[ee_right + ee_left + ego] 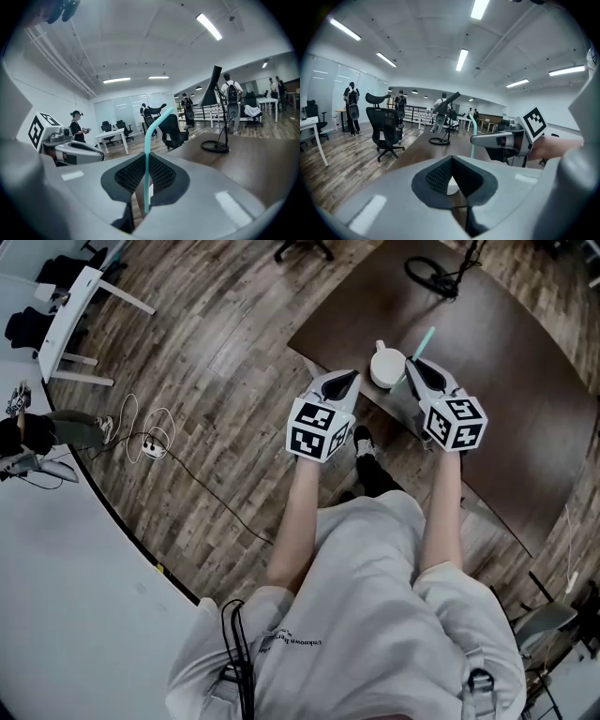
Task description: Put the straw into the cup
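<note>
A white cup [386, 367] stands near the front corner of the dark brown table [511, 381]. My right gripper [416, 363] hovers just right of the cup, shut on a teal bendy straw [425, 340]. In the right gripper view the straw [146, 159] runs upright between the ribbed pads, its bent top leaning right. My left gripper [351, 380] is just left of the cup, off the table's edge, with its jaws shut and nothing in them. From the left gripper view [451, 163] I see the right gripper [499, 139] and the straw [474, 136].
A black stand with a round base [439, 274] sits at the table's far side. A cable and power strip [150, 442] lie on the wooden floor to the left. A white desk [70, 320] is at far left. Office chairs [386, 126] and people stand in the background.
</note>
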The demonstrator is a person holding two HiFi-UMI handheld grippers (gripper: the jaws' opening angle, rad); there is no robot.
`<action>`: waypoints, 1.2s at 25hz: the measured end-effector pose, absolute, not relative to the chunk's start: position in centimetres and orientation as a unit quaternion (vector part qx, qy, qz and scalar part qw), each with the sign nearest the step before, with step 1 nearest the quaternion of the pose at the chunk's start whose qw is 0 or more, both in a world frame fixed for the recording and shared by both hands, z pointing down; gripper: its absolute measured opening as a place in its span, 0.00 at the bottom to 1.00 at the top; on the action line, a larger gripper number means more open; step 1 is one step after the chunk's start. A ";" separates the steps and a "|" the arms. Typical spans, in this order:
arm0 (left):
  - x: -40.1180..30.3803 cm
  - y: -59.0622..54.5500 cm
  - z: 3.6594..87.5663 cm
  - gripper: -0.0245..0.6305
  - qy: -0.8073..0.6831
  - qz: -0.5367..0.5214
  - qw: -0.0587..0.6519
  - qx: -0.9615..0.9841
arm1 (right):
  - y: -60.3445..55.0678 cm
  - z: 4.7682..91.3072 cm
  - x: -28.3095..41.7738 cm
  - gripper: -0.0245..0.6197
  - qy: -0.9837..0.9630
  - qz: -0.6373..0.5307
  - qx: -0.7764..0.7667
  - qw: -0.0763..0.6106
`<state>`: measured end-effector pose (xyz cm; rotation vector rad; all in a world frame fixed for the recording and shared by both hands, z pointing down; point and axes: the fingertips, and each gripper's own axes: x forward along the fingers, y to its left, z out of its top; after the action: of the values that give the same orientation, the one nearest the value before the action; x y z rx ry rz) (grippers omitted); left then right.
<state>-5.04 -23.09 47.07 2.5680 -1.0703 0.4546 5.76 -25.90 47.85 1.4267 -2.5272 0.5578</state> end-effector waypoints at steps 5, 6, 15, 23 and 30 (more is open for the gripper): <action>-3.2 -26.0 47.7 0.04 -0.361 0.164 0.164 0.903 | -28.7 48.2 5.3 0.11 -0.858 0.187 0.468 0.097; -2.9 -26.4 47.9 0.04 -0.357 0.166 0.166 0.904 | -29.0 48.4 5.4 0.11 -0.859 0.188 0.466 0.096; -0.7 -29.2 50.0 0.04 -0.332 0.182 0.175 0.909 | -31.7 49.7 5.9 0.11 -0.868 0.203 0.447 0.067; -0.1 -30.4 51.2 0.04 -0.328 0.194 0.183 0.906 | -31.8 51.2 4.9 0.11 -0.884 0.192 0.420 0.076; 0.7 -30.3 51.6 0.04 -0.318 0.185 0.202 0.908 | -31.6 52.4 4.8 0.11 -0.889 0.197 0.406 0.080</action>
<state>0.68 -30.34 51.57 2.5352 -0.8872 0.5155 4.85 -31.59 52.45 1.2148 -2.6578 0.5885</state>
